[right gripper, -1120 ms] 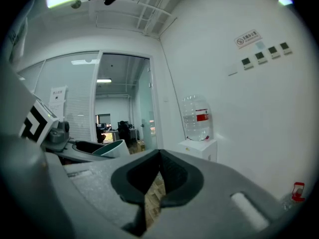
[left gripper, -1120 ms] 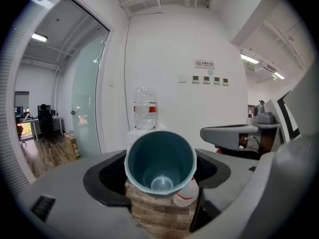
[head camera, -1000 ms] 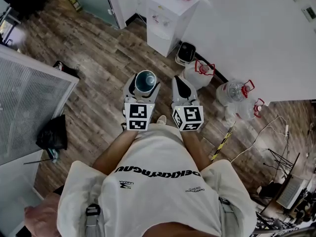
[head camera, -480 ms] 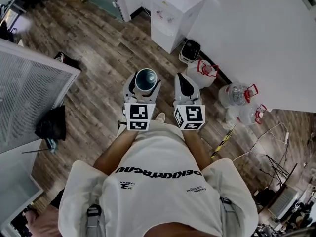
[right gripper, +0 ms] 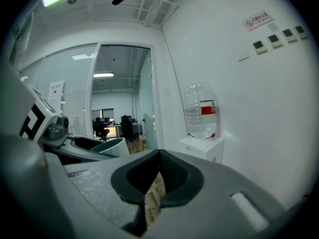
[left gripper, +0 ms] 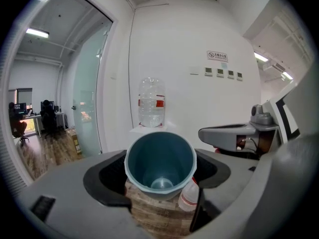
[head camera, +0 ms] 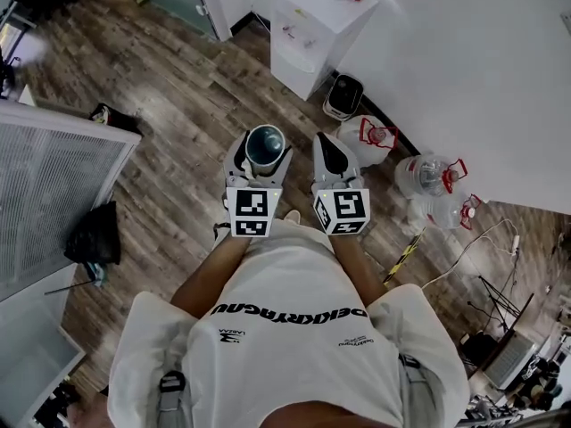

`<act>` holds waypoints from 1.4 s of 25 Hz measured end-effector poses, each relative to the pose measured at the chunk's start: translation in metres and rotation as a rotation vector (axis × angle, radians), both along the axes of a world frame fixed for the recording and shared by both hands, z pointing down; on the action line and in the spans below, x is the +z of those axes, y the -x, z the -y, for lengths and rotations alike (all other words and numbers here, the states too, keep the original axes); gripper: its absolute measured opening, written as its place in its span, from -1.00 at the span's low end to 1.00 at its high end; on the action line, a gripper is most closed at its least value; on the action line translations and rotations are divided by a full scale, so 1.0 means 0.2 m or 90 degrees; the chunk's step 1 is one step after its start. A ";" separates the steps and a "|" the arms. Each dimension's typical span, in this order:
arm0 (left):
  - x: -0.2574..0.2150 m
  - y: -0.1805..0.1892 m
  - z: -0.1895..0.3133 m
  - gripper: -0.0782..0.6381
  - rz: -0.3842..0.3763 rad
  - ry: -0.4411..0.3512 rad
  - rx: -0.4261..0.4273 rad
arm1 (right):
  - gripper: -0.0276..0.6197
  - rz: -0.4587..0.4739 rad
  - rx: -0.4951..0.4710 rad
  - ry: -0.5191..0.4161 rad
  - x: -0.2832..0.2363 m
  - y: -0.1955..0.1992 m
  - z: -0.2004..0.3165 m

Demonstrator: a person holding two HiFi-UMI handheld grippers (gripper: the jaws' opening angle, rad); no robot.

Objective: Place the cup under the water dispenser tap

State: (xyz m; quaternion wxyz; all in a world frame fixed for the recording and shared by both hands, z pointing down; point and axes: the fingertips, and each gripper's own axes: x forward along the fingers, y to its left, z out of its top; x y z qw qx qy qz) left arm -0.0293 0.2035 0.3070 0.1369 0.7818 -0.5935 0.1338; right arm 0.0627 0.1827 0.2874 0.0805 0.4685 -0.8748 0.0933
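The cup (left gripper: 159, 159) was clamped, mouth upward, between the jaws of the left gripper (head camera: 260, 156), above the wooden floor (head camera: 178, 105). The right gripper (right gripper: 155, 178) was carried just beside it, jaws closed together on nothing. The water dispenser (head camera: 308, 38) was seen well apart, ahead.

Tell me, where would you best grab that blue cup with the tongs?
Grab it by the side wall, a little below the rim, coming in level with one pad on each side. The cup stands upright and widens towards the top, so it probably wedges between the pads rather than sliding down, and its mouth is left free. The left tongs grip it this way.
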 end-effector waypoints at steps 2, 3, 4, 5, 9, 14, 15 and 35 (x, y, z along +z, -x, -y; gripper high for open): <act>0.00 0.05 0.13 0.25 -0.001 0.002 0.011 | -0.92 -0.004 0.006 0.001 0.01 0.06 0.11; 0.00 0.08 0.19 0.25 -0.001 0.002 0.017 | -0.92 -0.005 0.010 0.002 0.01 0.09 0.17; 0.00 0.11 0.26 0.25 -0.002 0.003 0.024 | -0.92 -0.006 0.015 0.002 0.01 0.13 0.23; 0.00 0.14 0.32 0.25 -0.004 0.003 0.030 | -0.92 -0.007 0.021 0.003 0.01 0.16 0.28; -0.01 0.24 0.54 0.25 -0.007 0.010 0.065 | -0.92 -0.009 0.054 0.005 -0.02 0.27 0.49; 0.02 0.35 0.77 0.25 -0.008 0.024 0.105 | -0.92 -0.013 0.095 0.016 0.00 0.36 0.71; 0.03 0.36 0.81 0.25 -0.008 0.027 0.114 | -0.92 -0.013 0.104 0.019 0.01 0.37 0.75; 0.37 0.40 1.28 0.25 0.008 0.084 0.174 | -0.92 -0.033 0.153 0.060 0.25 0.45 1.25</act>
